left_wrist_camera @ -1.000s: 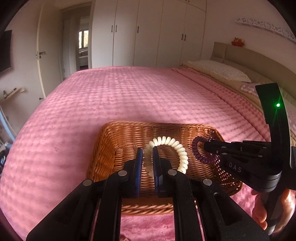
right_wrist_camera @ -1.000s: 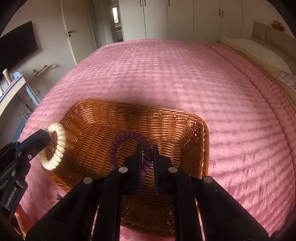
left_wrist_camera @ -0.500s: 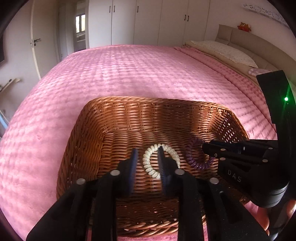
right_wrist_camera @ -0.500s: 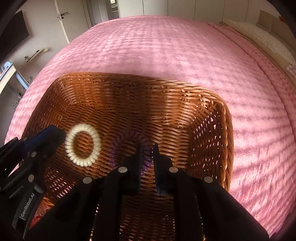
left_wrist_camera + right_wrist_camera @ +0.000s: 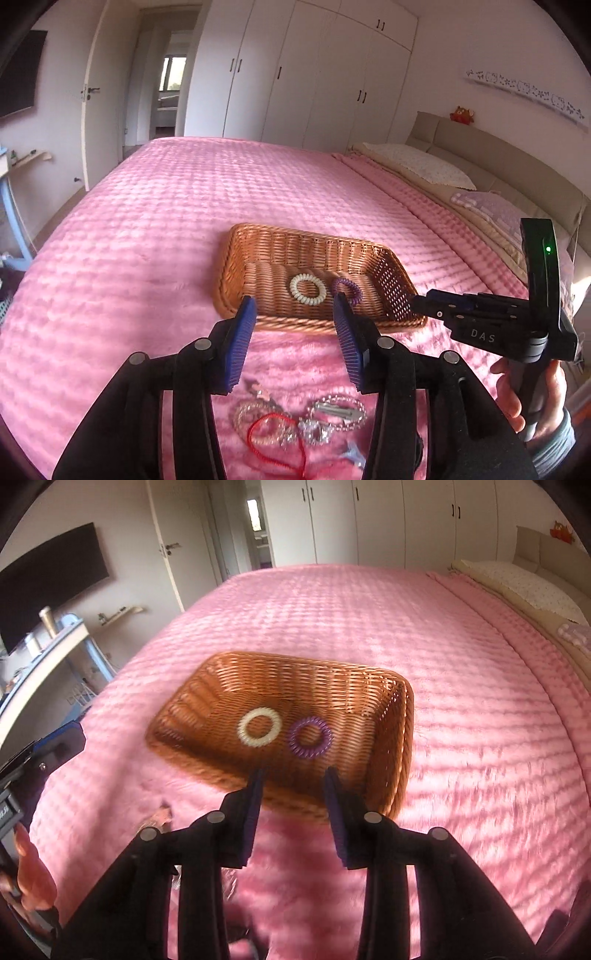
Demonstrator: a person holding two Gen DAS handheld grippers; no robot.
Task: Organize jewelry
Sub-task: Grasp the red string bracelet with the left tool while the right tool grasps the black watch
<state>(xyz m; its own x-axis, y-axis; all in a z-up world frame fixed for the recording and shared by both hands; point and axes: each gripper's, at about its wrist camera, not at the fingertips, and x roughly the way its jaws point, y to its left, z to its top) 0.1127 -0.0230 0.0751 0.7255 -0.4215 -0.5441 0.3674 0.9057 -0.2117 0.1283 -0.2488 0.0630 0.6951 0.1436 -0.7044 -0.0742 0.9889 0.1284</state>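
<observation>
Left claw: the left claw [image 5: 293, 334] is released, with nothing between its blue pads; its jaws have just been opening. It stands low in the middle of the left wrist view, in front of the basket.
Right claw: the right claw [image 5: 293, 797] is also released and empty, and its jaws have just been opening too. In the left wrist view it enters from the right edge, held by a hand [image 5: 532, 391].
Basket: the wicker basket [image 5: 258, 240] sits on the pink bed [image 5: 147, 221], in the centre of both frames.
Coil rings: the cream coil ring [image 5: 307, 288] and the purple coil ring [image 5: 347, 290] lie flat on the basket floor, side by side, close together.
Remaining jewelry: a small heap of jewelry [image 5: 295, 421] lies on the bed at the bottom of the left wrist view: bead bracelets, a red cord, a clip, something shiny. This part seems not yet sorted.
Handling: these pieces look light, loose and easily tangled. The cord is limp; the beads may roll or slip. It seems best to pinch one bracelet at its free outer edge, away from the cord.
View difference: only the left wrist view shows the heap clearly. The right wrist view is blurred, but it looks more steeply into the basket and shows both rings as full circles.
</observation>
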